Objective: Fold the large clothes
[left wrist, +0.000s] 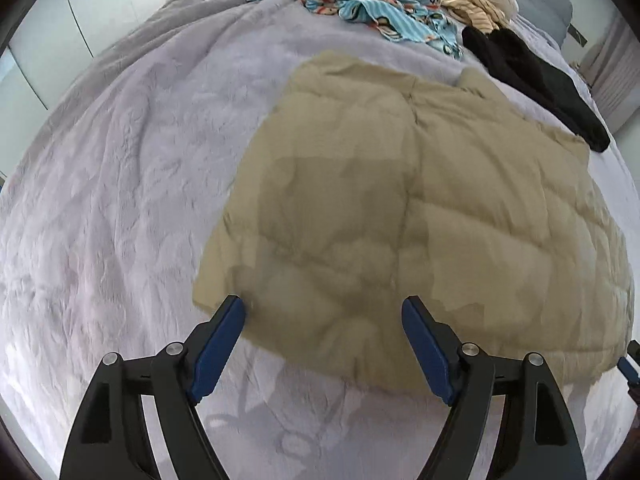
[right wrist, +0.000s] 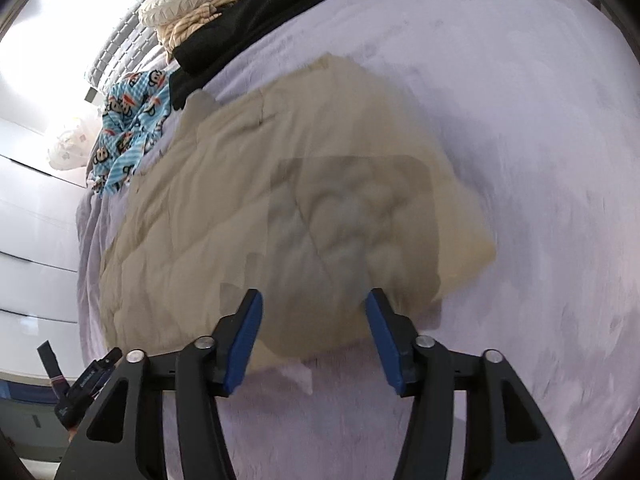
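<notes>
The tan quilted jacket (left wrist: 400,208) lies flat on the lavender bed (left wrist: 120,200), its near hem just ahead of both grippers. The left gripper (left wrist: 324,344) and right gripper (right wrist: 314,340) both hang with fingers spread wide, holding nothing. In each wrist view the hem fills the lower middle between the fingers, neither hand plainly nearer.
</notes>
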`<state>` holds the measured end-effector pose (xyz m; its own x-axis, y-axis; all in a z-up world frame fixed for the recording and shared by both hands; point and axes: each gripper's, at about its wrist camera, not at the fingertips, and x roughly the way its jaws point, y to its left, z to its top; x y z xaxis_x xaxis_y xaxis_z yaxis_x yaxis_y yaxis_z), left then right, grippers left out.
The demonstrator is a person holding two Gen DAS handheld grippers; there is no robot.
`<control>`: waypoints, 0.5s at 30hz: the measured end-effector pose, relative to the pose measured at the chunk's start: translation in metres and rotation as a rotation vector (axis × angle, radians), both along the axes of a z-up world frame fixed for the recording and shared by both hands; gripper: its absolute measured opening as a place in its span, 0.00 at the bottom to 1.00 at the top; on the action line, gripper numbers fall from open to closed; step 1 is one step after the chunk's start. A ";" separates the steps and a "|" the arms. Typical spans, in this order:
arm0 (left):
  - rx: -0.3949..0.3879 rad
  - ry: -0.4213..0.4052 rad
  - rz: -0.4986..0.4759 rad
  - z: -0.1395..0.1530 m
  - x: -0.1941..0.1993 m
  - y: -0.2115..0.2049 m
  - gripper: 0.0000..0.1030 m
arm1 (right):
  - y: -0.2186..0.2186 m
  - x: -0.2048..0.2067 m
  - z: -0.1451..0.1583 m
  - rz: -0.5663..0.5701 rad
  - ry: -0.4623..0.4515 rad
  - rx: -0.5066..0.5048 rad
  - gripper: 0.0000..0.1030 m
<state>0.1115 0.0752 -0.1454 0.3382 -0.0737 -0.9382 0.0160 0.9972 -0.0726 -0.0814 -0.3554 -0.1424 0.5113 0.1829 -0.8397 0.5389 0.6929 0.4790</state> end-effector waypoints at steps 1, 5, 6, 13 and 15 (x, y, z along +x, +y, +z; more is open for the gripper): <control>-0.006 0.012 0.001 0.000 -0.003 -0.001 0.80 | 0.003 -0.003 -0.001 -0.001 0.002 0.008 0.60; -0.010 0.016 -0.007 0.000 -0.014 -0.004 1.00 | 0.015 -0.012 -0.008 -0.007 0.015 0.039 0.61; -0.005 0.018 -0.017 0.000 -0.015 -0.006 1.00 | 0.017 -0.013 -0.010 -0.007 0.018 0.045 0.62; 0.003 0.050 -0.050 -0.011 -0.016 -0.014 1.00 | 0.030 -0.015 -0.023 -0.009 0.036 0.079 0.67; 0.000 0.054 -0.049 -0.013 -0.016 -0.013 1.00 | 0.031 -0.014 -0.026 -0.010 0.036 0.093 0.76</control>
